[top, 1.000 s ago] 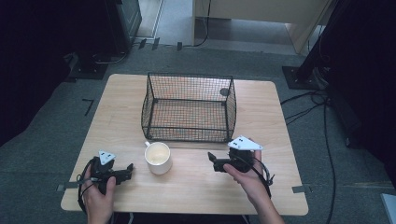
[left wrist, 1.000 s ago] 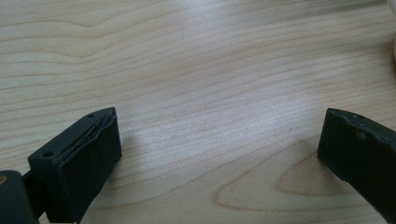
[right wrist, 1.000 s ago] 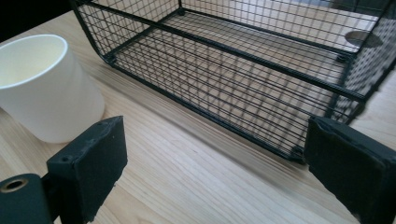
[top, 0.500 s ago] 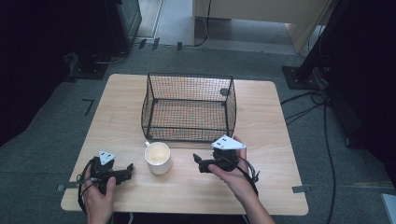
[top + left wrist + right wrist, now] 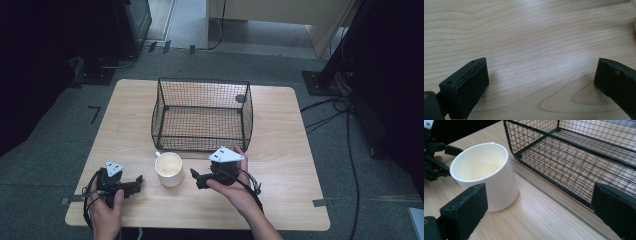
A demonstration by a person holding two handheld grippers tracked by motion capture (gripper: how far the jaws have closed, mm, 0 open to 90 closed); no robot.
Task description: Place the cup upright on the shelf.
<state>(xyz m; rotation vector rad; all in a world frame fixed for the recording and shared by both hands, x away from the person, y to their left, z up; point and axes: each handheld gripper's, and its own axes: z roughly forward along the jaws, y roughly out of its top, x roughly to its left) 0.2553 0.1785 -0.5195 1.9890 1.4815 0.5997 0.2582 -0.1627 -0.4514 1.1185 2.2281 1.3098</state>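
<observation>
- Two claws sit low over the near part of the wooden worktop (image 5: 280,150), one in each hand of the person, whose forearms come in from the bottom of the high view.
- Right claw (image 5: 196,178): jaws spread wide and released, nothing between them. It points toward the white cup (image 5: 169,169) and lies just beside it, not touching.
- In the right gripper view the white cup (image 5: 485,176) stands upright and looks empty, just past that claw's left jaw, with the wire basket (image 5: 579,157) close behind and to the right of it.
- Left claw (image 5: 134,183): also released, jaws well apart over bare wood, holding nothing. It lies near the front left corner of the worktop, aimed toward the cup from the other side.
- In the left gripper view bare worktop (image 5: 531,45) lies between the jaws, with a pale edge at the far right border that is too slight to identify.
- White cup: on the worktop between the two claws, just in front of the near wall of the wire basket (image 5: 202,115); whether cup and basket touch cannot be told.
- Wire basket: black mesh, open at the top, standing at the middle of the worktop; a small dark round thing (image 5: 240,98) shows at its far right corner, too small to name.
</observation>
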